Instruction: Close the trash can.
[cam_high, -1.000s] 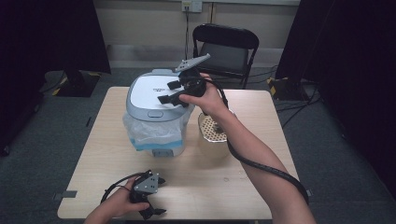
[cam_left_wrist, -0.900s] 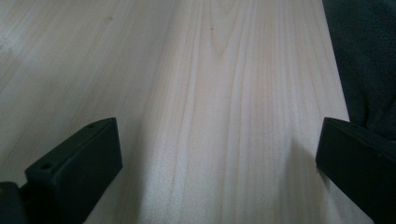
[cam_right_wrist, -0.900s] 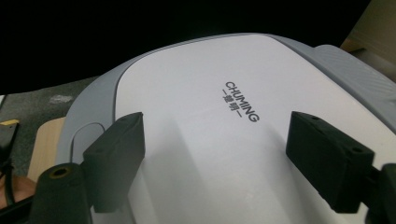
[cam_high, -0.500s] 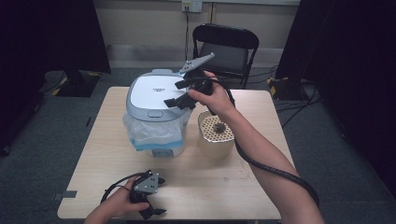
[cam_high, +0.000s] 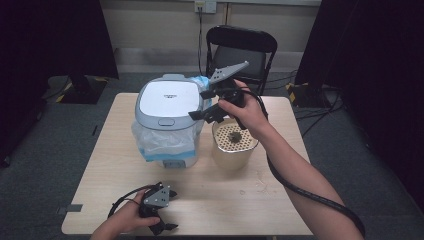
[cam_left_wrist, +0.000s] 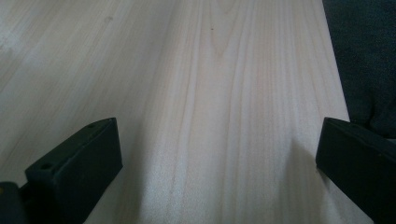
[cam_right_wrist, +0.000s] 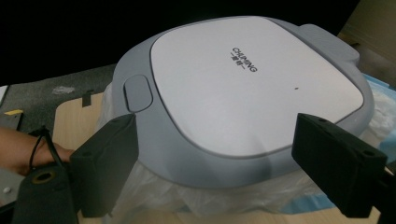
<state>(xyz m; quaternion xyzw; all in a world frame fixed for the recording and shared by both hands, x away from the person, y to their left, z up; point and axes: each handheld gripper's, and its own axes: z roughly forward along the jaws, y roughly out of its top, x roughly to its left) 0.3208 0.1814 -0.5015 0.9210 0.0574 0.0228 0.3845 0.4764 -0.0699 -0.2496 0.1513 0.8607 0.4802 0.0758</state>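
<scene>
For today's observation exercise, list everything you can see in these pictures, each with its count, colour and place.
Bin: one, grey body with white lid, shut, clear bag liner under the lid, back left of the table.
Basket: one, beige, perforated inside, dark debris in it, right of the bin.
Table: one, light wood, centre of the room.
Chair: one, black, folding, behind the table.
Socket: one, white, on the back wall.
Crumbs: a few, pale, on the table near the basket.
Left gripper: one, black, jaws open, low over the table's front edge.
Right gripper: one, black, jaws just opened, nothing between them, raised beside the bin lid.
</scene>
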